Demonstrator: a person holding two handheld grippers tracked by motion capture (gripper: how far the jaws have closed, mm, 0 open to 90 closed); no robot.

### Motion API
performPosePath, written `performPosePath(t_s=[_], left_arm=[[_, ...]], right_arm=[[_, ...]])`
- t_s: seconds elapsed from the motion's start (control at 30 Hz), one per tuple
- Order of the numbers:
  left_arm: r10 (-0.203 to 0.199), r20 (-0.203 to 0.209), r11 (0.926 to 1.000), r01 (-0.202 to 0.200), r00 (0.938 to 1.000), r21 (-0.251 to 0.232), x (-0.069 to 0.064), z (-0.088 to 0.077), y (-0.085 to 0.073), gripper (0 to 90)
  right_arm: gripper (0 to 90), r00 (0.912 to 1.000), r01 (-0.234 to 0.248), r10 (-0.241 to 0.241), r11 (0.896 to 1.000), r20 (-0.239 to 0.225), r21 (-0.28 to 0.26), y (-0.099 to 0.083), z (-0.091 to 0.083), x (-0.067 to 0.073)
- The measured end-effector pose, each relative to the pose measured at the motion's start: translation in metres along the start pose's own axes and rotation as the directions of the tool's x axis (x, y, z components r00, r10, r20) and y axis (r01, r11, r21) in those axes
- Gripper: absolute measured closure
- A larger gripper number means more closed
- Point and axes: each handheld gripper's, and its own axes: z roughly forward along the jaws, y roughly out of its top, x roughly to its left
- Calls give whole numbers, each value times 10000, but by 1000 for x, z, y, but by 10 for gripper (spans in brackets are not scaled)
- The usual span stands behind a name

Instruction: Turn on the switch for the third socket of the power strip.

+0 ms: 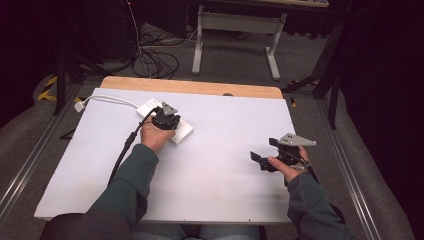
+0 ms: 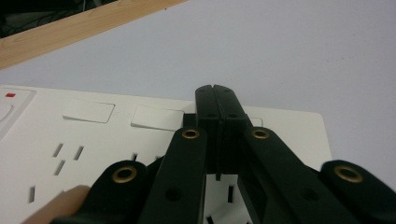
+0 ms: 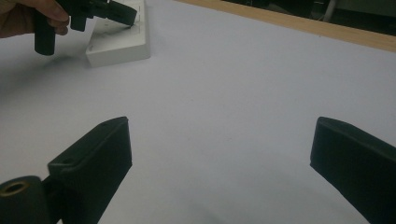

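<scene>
A white power strip lies on the white tabletop at the back left; its face shows rocker switches and socket slots. My left gripper is shut, its jaws pressed together with nothing between them. The joined tips point down at the strip, in the row of switches beside the second one. My right gripper hovers low over the table at the front right, jaws wide apart and empty. From there, the strip and the left gripper on it appear far off.
A white cable runs from the strip to a plug at the table's left edge. The left gripper's black cable trails along the forearm. A wooden strip borders the far edge. Table legs and floor cables lie beyond.
</scene>
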Motion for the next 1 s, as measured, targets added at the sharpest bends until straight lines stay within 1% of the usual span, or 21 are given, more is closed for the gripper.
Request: performPosePath(t_s=[0.1, 0.13, 0.2, 0.33, 0.47, 0.53, 0.63, 0.73, 0.83, 0.87, 0.9, 1.0], left_arm=[[1, -64, 10000, -1, 10000, -41, -1, 1, 0, 899], [-17, -28, 10000, 17, 10000, -34, -2, 1, 0, 899], [58, -114, 9999, -56, 9999, 144, -2, 2, 0, 899], [23, -144, 9999, -20, 9999, 160, -1, 2, -1, 900], [-21, -73, 9999, 22, 10000, 119, -1, 1, -1, 900], [-13, -81, 9999, 14, 10000, 116, -1, 2, -1, 900], [-109, -119, 9999, 109, 9999, 4, 1, 2, -2, 900], [-394, -150, 9977, 385, 9991, -557, 2, -5, -1, 900], [-338, -218, 9946, 315, 9992, -984, 4, -19, 2, 900], [-347, -171, 9933, 325, 9993, -1108, 5, -23, 3, 900], [-316, -247, 9926, 285, 9992, -1177, 6, -29, 3, 900], [-432, -200, 9885, 399, 9989, -1460, 10, -45, 1, 900]], right_arm=[[60, 10000, 1, -1, 10000, 9, -3, 0, 0, 0], [60, 10000, 0, 0, 10000, 7, -5, 0, 0, 0], [60, 10000, 0, 0, 10000, -8, -13, 0, 0, 1], [60, 10000, 30, -30, 10000, -27, 5, 0, 0, 1], [60, 10000, 27, -27, 10000, -24, 4, 0, 0, 1], [60, 10000, 11, -10, 10000, -13, 35, 0, 1, 1], [60, 10000, 9, -9, 10000, -14, 32, 0, 1, 1], [60, 10000, 12, -12, 10000, 14, 28, -1, -1, 1], [60, 10000, 47, -47, 10000, 52, 5, -1, -2, 1], [60, 10000, 47, -47, 10000, 52, 5, -1, -2, 1], [60, 10000, 55, -55, 10000, 63, 6, 0, -2, 1], [61, 10000, 43, -44, 10000, 88, 58, 0, -1, 2]])
